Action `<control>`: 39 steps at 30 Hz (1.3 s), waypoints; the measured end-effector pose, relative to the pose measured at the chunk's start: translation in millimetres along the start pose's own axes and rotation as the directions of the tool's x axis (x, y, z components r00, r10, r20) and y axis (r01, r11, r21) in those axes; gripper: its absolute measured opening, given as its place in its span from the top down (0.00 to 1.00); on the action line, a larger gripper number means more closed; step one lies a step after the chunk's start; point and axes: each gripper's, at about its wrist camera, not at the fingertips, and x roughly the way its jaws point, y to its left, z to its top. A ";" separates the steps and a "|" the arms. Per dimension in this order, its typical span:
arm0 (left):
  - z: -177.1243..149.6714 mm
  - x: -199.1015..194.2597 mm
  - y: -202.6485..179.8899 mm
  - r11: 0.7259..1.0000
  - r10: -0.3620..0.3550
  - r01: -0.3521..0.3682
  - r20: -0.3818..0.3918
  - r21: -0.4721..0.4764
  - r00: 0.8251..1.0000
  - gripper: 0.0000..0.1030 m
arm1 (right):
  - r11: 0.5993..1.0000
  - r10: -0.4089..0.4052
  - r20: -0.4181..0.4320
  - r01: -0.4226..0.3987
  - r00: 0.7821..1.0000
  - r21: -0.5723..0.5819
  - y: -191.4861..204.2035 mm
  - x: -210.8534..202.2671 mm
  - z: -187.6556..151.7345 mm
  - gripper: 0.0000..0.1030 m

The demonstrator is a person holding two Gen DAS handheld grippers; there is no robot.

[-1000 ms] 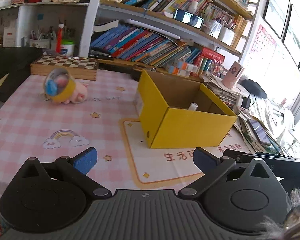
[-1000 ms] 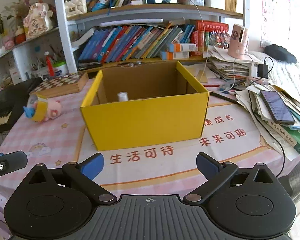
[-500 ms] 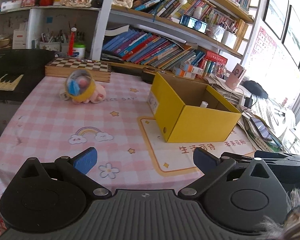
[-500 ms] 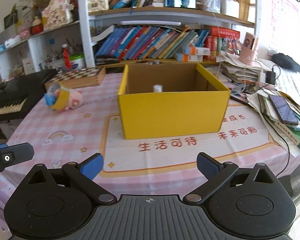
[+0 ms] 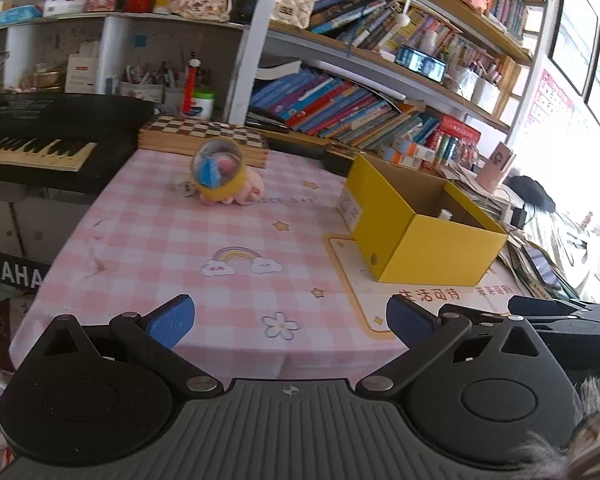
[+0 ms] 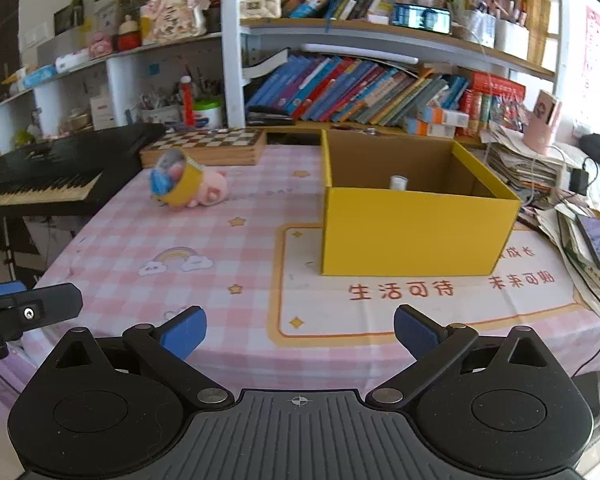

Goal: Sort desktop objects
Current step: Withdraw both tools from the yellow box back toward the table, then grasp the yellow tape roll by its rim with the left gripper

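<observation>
An open yellow cardboard box (image 5: 424,236) (image 6: 412,232) stands on the pink checked tablecloth, with a small white bottle top (image 6: 398,181) showing inside it. A pink plush pig in a yellow-and-clear helmet (image 5: 220,176) (image 6: 186,184) lies at the far left of the table. My left gripper (image 5: 290,320) hangs open over the near table edge, nothing between its blue pads. My right gripper (image 6: 300,330) is open too, empty, at the near edge in front of the box. The left gripper's body (image 6: 24,314) shows at the left of the right wrist view.
A wooden chessboard box (image 5: 204,138) lies behind the pig. A black keyboard (image 5: 40,148) sits left of the table. Bookshelves (image 6: 360,92) run along the back. Papers, cables and a phone (image 6: 598,240) pile up on the right.
Both grippers have drawn back from the box toward the near table edge, so the box and pig look smaller and farther. Both stay open and empty.
</observation>
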 end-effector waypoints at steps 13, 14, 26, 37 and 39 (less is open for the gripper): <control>0.1 -13.5 28.0 0.997 0.066 -0.065 0.018 -0.047 0.998 0.00 | 0.995 0.061 -0.015 -0.062 0.998 -0.083 35.6 7.0 3.3 0.01; 0.5 -13.7 30.5 0.996 0.074 -0.073 0.020 -0.051 0.997 0.00 | 0.994 0.066 -0.015 -0.068 0.998 -0.088 37.2 8.3 4.1 0.01; 14.9 7.9 45.9 0.985 0.150 -0.149 0.006 -0.082 0.989 0.00 | 0.968 0.200 -0.006 -0.198 0.980 -0.156 52.2 34.1 20.8 0.02; 48.8 61.0 47.6 0.979 0.184 -0.184 0.000 -0.092 0.983 0.00 | 0.947 0.269 -0.032 -0.270 0.963 -0.173 43.5 85.3 55.3 0.02; 54.6 70.8 46.5 0.978 0.190 -0.190 -0.004 -0.088 0.982 0.00 | 0.942 0.283 -0.040 -0.285 0.958 -0.177 43.0 95.4 61.3 0.03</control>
